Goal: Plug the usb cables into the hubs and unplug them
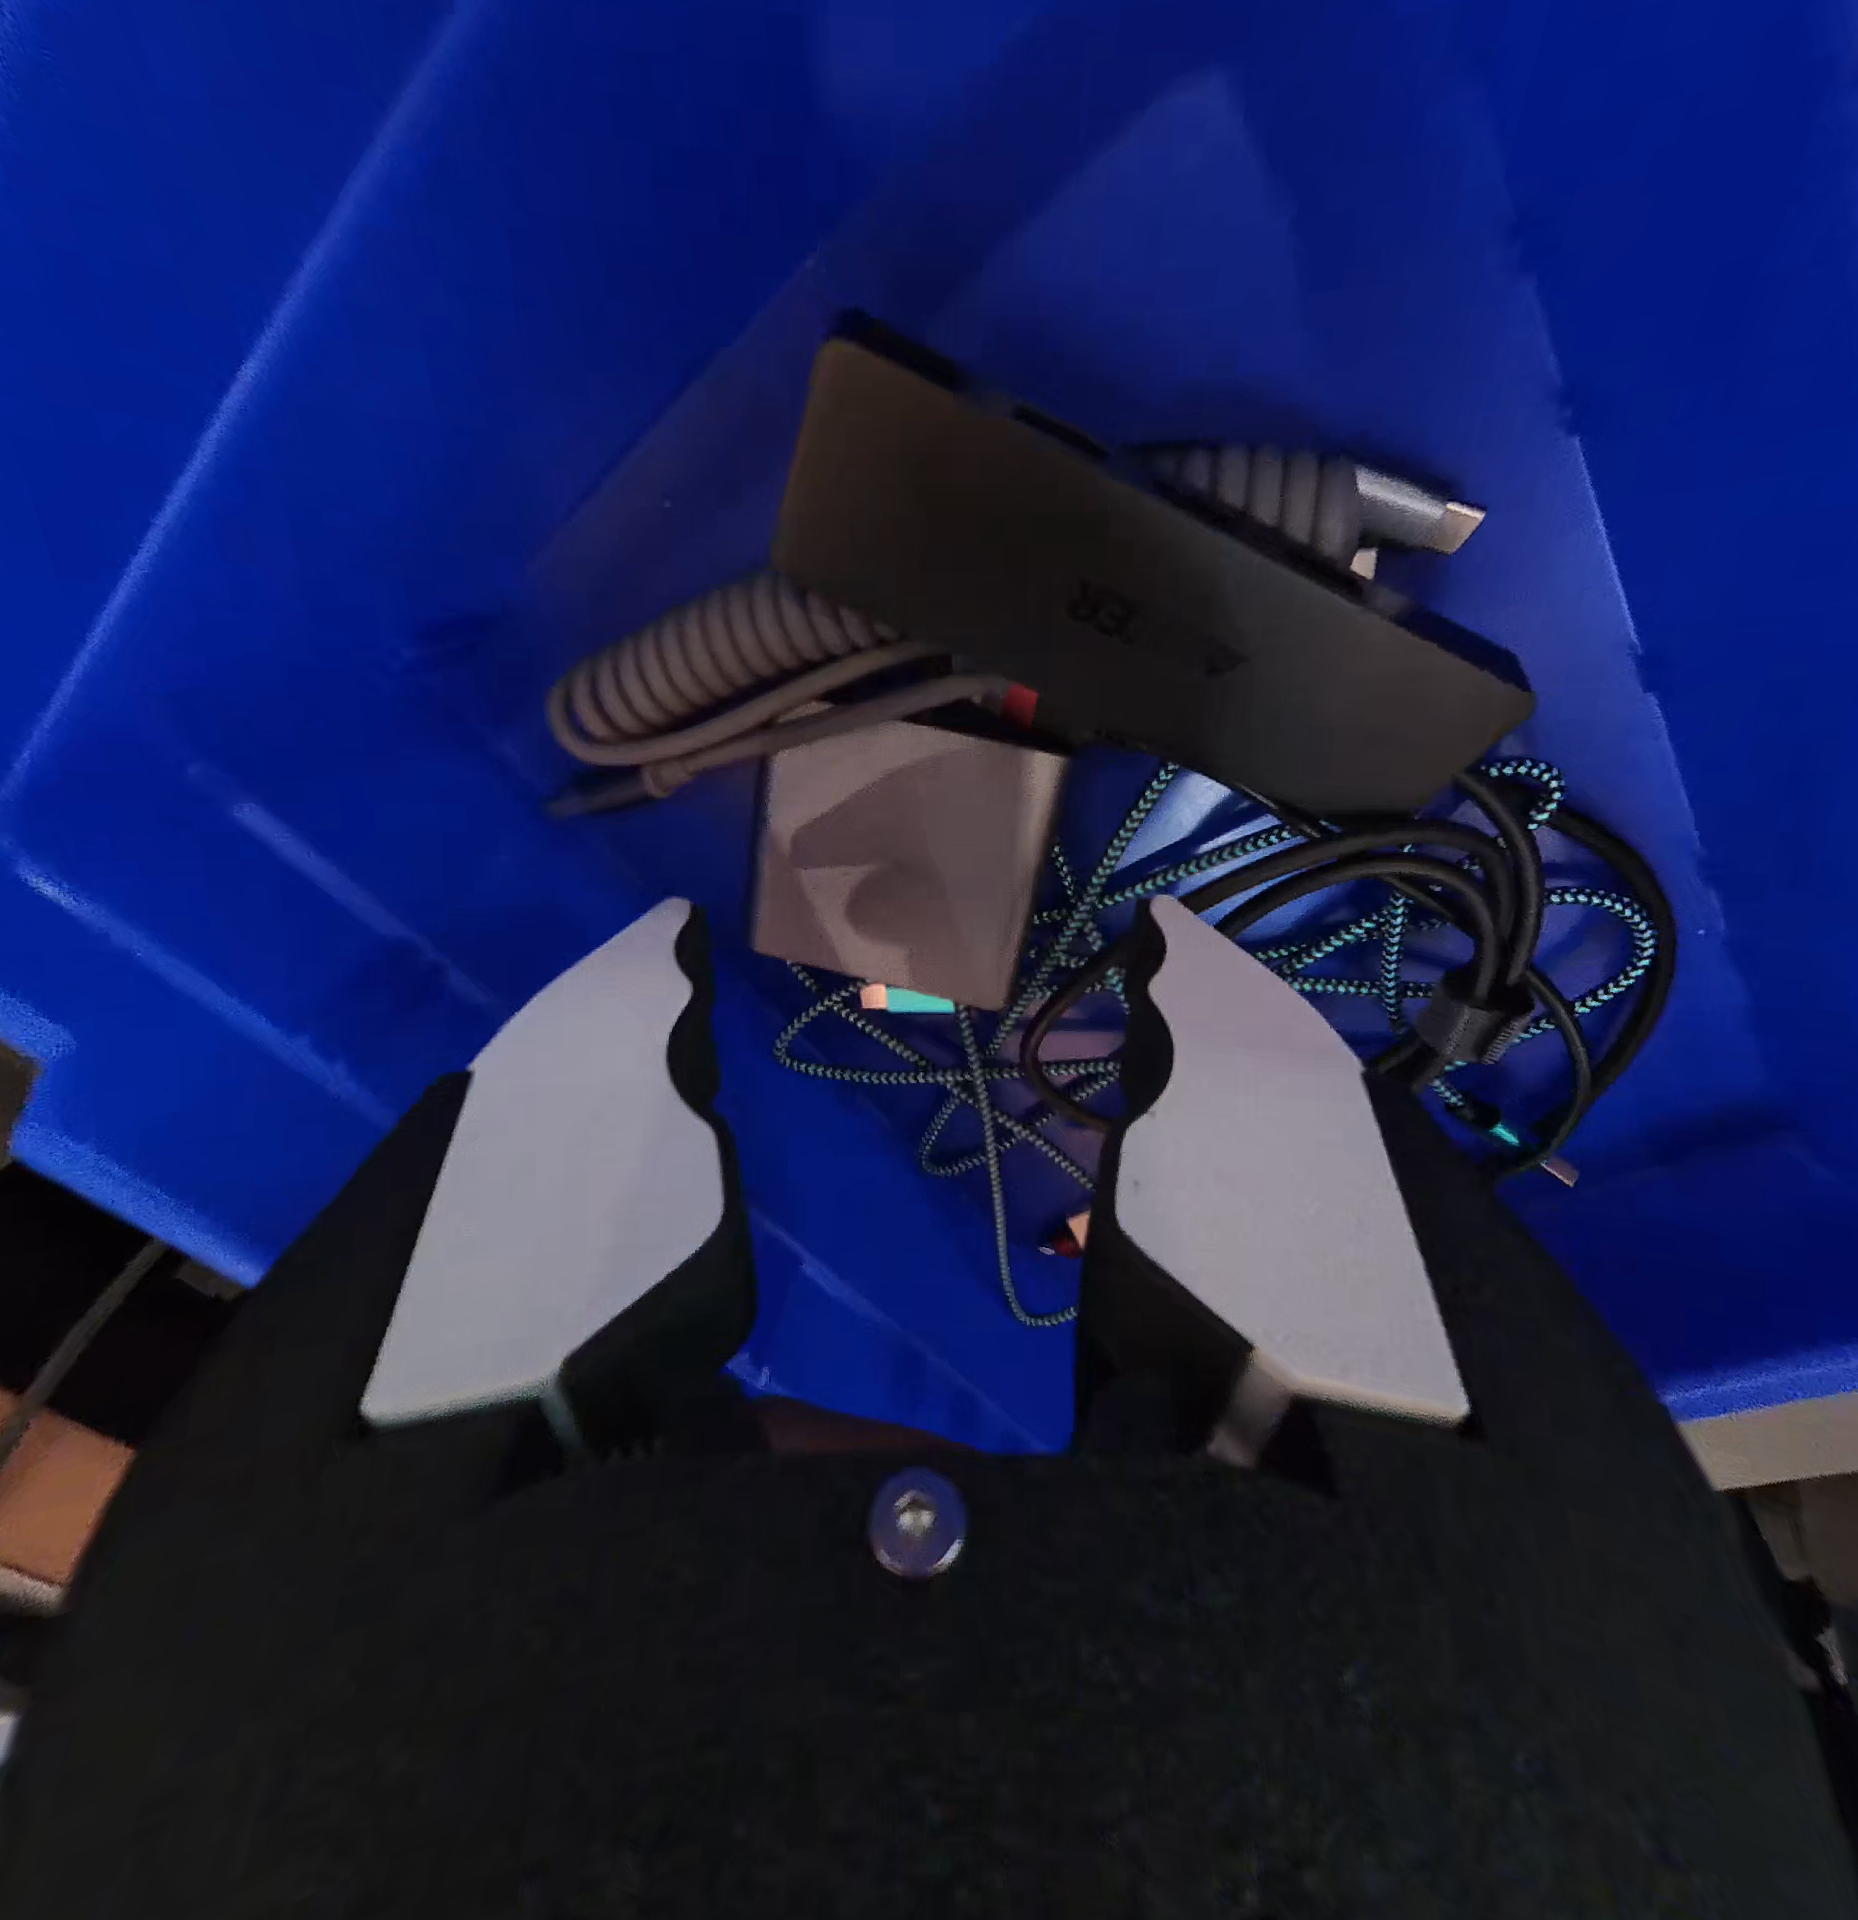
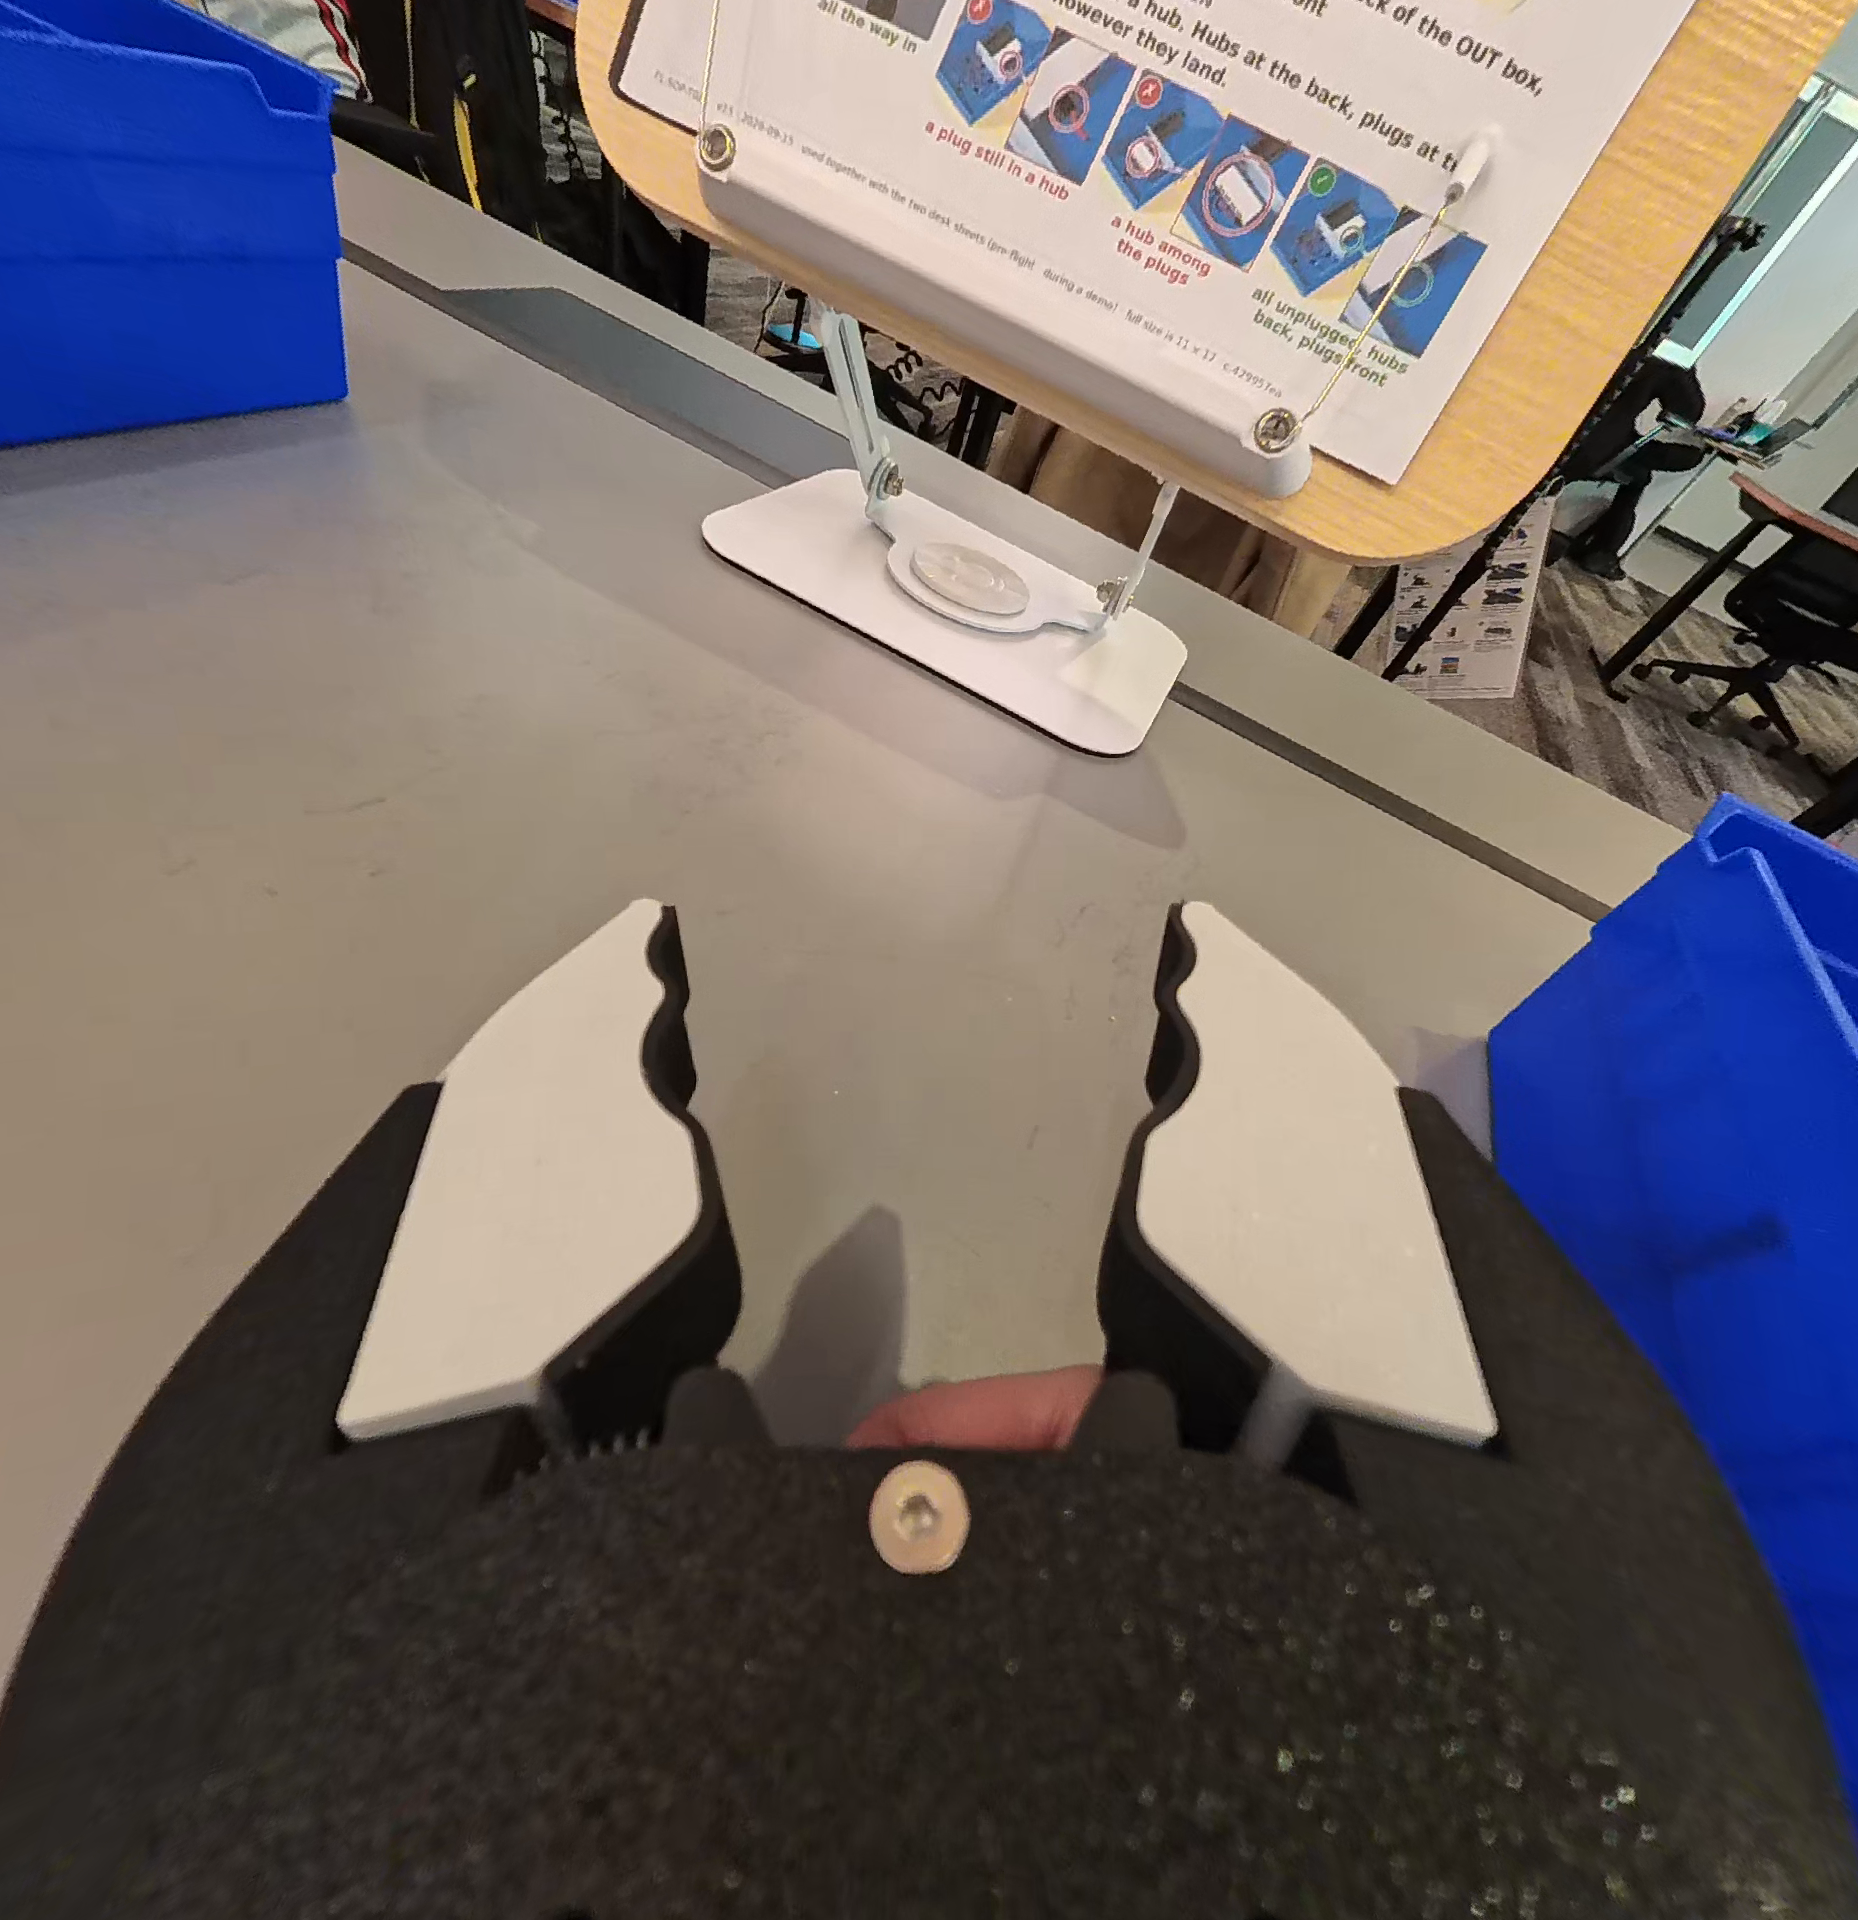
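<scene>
Nothing plugged yet: your left gripper (image 1: 920, 925) gapes empty over the binned black hub (image 1: 1143, 582) and cables (image 1: 1008, 1081), right gripper (image 2: 920, 925) spread over bare table (image 2: 385, 831).

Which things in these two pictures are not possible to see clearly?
- Left wrist view: the grey hub is partly under the black hub; its ports are hidden.
- Left wrist view: the braided cable runs behind the left tool.
- Right wrist view: the blue bin is cut off by the edge; contents unseen.
</scene>
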Available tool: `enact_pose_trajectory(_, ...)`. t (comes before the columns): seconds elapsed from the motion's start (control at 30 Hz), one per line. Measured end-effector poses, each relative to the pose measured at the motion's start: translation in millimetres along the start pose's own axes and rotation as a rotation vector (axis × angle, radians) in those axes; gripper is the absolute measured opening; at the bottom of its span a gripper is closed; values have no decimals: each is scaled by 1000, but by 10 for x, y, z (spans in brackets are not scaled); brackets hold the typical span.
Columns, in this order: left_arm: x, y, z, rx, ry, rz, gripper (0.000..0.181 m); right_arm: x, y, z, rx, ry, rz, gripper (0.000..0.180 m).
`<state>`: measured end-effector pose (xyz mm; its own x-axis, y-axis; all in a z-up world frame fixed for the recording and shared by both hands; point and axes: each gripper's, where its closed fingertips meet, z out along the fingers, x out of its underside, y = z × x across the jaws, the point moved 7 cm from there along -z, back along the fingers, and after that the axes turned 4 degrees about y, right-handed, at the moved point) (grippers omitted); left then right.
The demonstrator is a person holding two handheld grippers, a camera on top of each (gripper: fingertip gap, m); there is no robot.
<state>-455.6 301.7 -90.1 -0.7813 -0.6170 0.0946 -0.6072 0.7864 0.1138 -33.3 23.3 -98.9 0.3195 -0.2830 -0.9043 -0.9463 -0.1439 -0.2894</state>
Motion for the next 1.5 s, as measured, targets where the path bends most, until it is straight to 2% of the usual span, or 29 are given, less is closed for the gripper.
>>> enact_pose_trajectory(0.2,-49,35,194,37,45,35,75,0,16,-2,1,1,-16,85)
enact_pose_trajectory(0.27,-52,32,234,78,24,28,70,3,13,1,-1,4,-14,85)
enact_pose_trajectory(0.3,-43,36,234,93,7,28,61,3,12,2,-2,5,-13,85)
enact_pose_trajectory(0.43,57,19,187,82,-19,78,61,5,18,9,-5,10,-17,85)
enact_pose_trajectory(0.53,151,28,7,22,-68,100,60,4,25,8,-4,10,-24,84)
enact_pose_trajectory(0.63,259,42,-377,-27,-159,98,60,3,21,4,-3,6,-21,84)
enact_pose_trajectory(0.67,300,41,-545,-53,-192,105,52,3,17,4,-4,4,-18,84)
enact_pose_trajectory(0.7,316,35,-762,-74,-264,109,0,2,15,3,-5,3,-16,84)
enact_pose_trajectory(0.83,434,-11,-1591,-134,-420,105,0,2,13,4,-4,3,-15,83)
enact_pose_trajectory(0.97,561,-206,-1877,-168,-396,129,0,5,6,2,-3,4,-11,83)
enact_pose_trajectory(1.1,644,-389,-1822,-148,-399,134,0,9,-2,-6,-5,2,-12,83)
enact_pose_trajectory(1.27,746,-463,-1572,-163,-364,128,1,8,17,-2,-5,5,-30,82)
enact_pose_trajectory(1.4,727,-462,-1402,-156,-317,136,37,11,38,17,-8,20,-50,82)
enact_pose_trajectory(1.5,588,-402,-1152,-173,-199,179,60,14,57,28,-9,30,-66,82)
